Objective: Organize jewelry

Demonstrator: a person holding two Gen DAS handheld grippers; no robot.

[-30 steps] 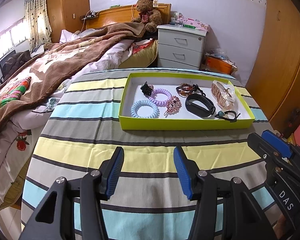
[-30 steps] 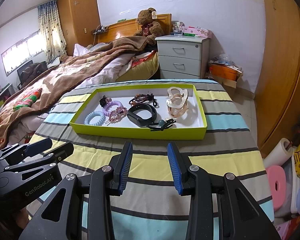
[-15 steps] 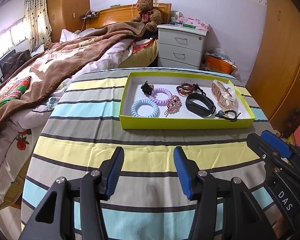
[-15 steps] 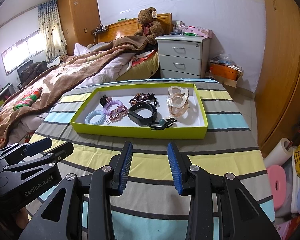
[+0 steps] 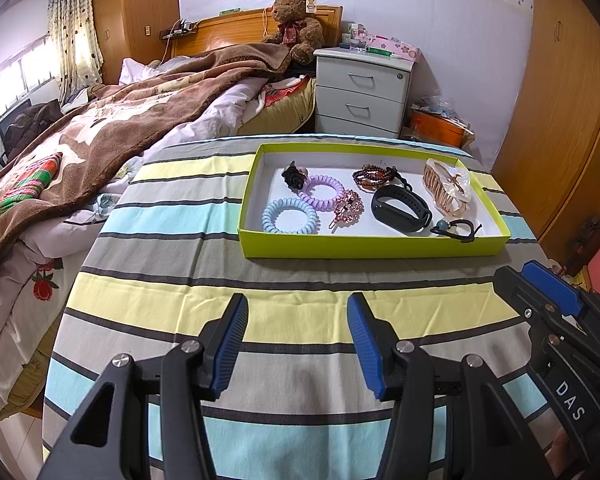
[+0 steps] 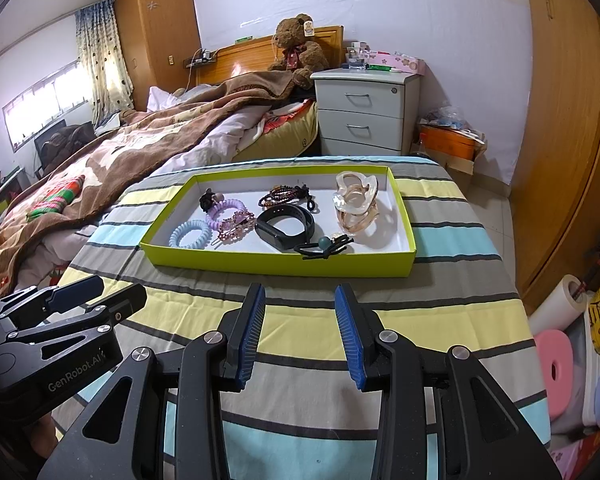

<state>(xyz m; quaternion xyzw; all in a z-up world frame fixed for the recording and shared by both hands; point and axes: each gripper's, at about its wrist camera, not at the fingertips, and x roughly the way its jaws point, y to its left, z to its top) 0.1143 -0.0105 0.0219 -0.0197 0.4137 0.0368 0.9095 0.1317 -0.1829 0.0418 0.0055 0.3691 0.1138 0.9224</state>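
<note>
Green tray (image 5: pixel 372 249) on striped tablecloth (image 5: pixel 172 292)

Left black plastic two-finger gripper (image 5: pixel 296 338): ribbed blue pads, silver screw heads at pivots, triangular cut-outs in arms; white "GenRobot.AI" lettering on side. Right black plastic two-finger gripper (image 6: pixel 300 330): same build, white "DAS" marking.

Striped tablecloth (image 5: pixel 172 288) covering the table, brown blanket (image 5: pixel 112 128) lying across the bed, teddy bear (image 5: pixel 296 24) sitting against the headboard (image 6: pixel 236 60), white nightstand (image 6: pixel 366 116) standing beside it, spotted curtain (image 5: pixel 74 48) hanging, orange box (image 6: pixel 450 142) sitting by the wall.
</note>
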